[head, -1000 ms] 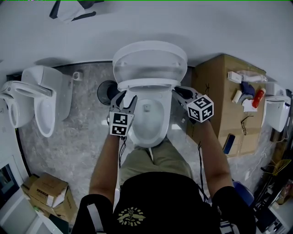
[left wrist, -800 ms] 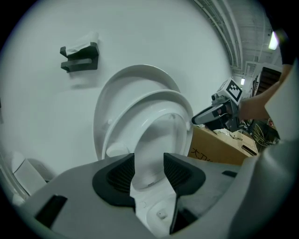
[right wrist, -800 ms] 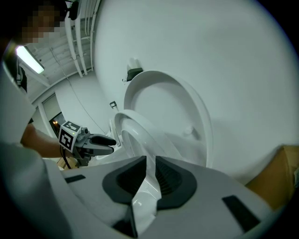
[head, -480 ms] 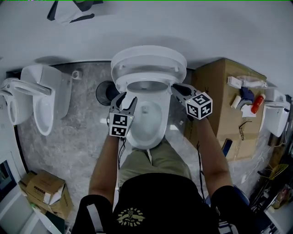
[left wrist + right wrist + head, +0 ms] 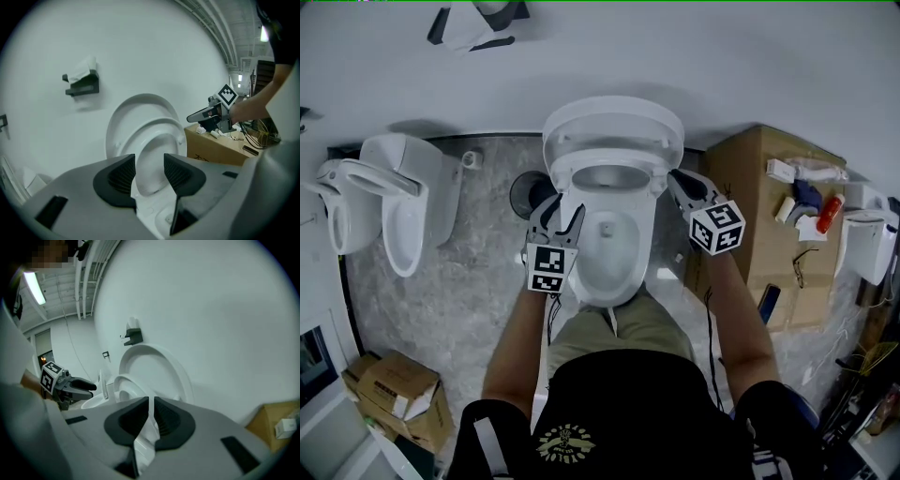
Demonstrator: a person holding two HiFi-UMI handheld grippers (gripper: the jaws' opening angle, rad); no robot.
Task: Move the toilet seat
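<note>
Toilet [image 5: 614,267] stands centre against the white wall. The person is over it, with a cardboard box [image 5: 750,197] on its right and a second toilet [image 5: 398,211] well apart on its left.

Lid [image 5: 614,117] is fully up, leaning on the wall.

Toilet seat [image 5: 565,176] is off the bowl rim but not yet against the lid. It hangs tilted, hinge end at the wall and front edge in the air. In the left gripper view there is a clear gap between the ring and the lid behind it.

Right hand-held gripper [image 5: 151,412] is at the seat's right edge. Its jaws have just been closing and now stand narrow, with a white strip of the seat's rim filling the slot between the pads. This reads as a pinch on the seat.

Left hand-held gripper [image 5: 150,171] is just beside the seat's left edge, jaws wide apart. The ring shows beyond the gap and the pads press on nothing.

Progress, as judged: lift started, roughly midway. Left to do: carry the seat through to rest on the lid if raising is the aim, then release. The one-sided grip looks thin, so a slip would drop the seat onto the bowl.
</note>
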